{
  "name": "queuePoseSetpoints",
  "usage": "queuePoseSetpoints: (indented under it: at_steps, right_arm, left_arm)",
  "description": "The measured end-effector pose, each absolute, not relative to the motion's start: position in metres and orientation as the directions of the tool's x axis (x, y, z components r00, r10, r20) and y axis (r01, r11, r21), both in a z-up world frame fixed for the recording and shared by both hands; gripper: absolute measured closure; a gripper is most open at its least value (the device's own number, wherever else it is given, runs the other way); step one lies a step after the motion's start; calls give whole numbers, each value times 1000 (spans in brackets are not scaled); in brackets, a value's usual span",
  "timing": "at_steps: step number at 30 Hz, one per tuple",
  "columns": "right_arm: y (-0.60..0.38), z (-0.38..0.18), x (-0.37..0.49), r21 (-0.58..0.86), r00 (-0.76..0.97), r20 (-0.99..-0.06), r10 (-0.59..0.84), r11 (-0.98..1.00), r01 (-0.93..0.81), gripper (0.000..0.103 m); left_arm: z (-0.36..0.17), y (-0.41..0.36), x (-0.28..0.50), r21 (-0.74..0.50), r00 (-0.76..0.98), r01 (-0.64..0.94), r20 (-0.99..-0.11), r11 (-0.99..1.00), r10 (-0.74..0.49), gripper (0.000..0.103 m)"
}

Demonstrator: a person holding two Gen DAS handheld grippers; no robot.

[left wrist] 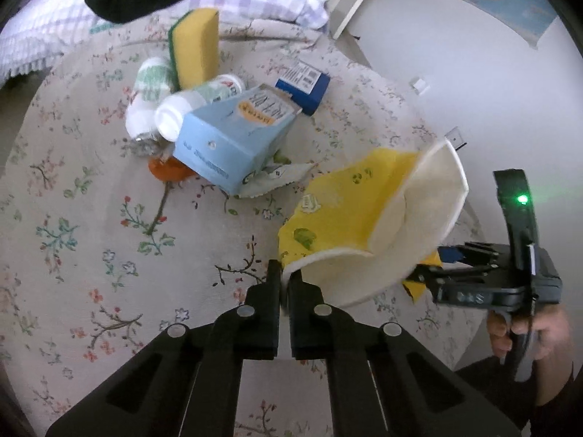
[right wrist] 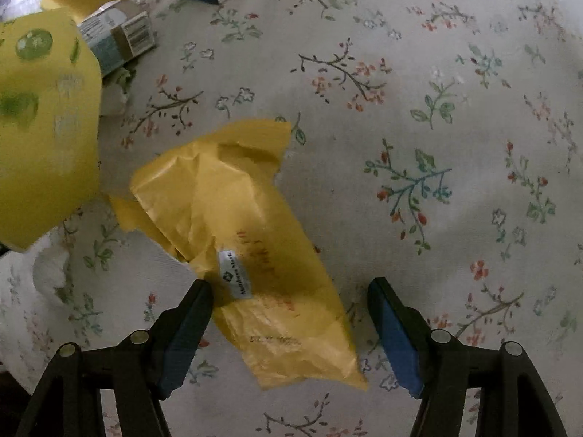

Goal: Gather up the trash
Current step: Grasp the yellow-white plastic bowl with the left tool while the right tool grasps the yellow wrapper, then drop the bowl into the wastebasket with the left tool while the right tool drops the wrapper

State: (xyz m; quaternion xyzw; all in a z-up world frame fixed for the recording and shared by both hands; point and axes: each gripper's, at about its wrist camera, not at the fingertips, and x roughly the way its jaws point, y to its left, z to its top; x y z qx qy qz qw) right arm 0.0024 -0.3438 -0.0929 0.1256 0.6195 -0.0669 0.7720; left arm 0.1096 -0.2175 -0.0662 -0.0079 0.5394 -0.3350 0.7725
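Left gripper (left wrist: 286,276) clamps the yellow bag (left wrist: 349,211) by its rim. Only the right wrist view shows the right gripper (right wrist: 289,291) jaws wide, around a torn yellow wrapper (right wrist: 255,240).

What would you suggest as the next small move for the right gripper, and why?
Probably close the right gripper on the yellow wrapper. Its jaws stand wide open with the crumpled wrapper lying between them on the floral cloth, ungripped. The left gripper is already shut on the rim of the yellow bag, holding it open nearby to receive it.
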Motion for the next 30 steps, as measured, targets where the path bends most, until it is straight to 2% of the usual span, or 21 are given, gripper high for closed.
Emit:
queuePoseSetpoints:
  at_steps: [1,2,4,7,11,18,30]
  right_arm:
    - [-343,-92,2,95,226,-973,37,963,252,50]
    - [-341,-90,2,89,232,-972,30,966,245,56]
    - [-343,-88,1,116,244,-968,53,961,249,76]
    - [-348,-82,-1,166,268,-959,92,949,268,92]
    - [-349,-67,-4,158,311,-948,68,949,273,95]
    - [-334,-29,-1,230,406,-907,115,941,247,95]
    - [-265,8,41,282,479,-857,192,951,125,95]
  left_arm:
    - [-64,-215,109,-370,200,513,-826,775,-527,100]
    - [-61,-213,107,-366,206,518,-824,773,-528,100]
    - [-56,-206,104,-365,216,522,-818,771,-533,100]
    - [-49,-194,101,-367,234,515,-810,775,-539,100]
    - [-37,-177,101,-381,257,497,-793,779,-552,100]
    - [-14,-134,102,-399,327,449,-760,799,-563,100]
    - [-2,-33,114,-377,437,294,-764,878,-475,100]
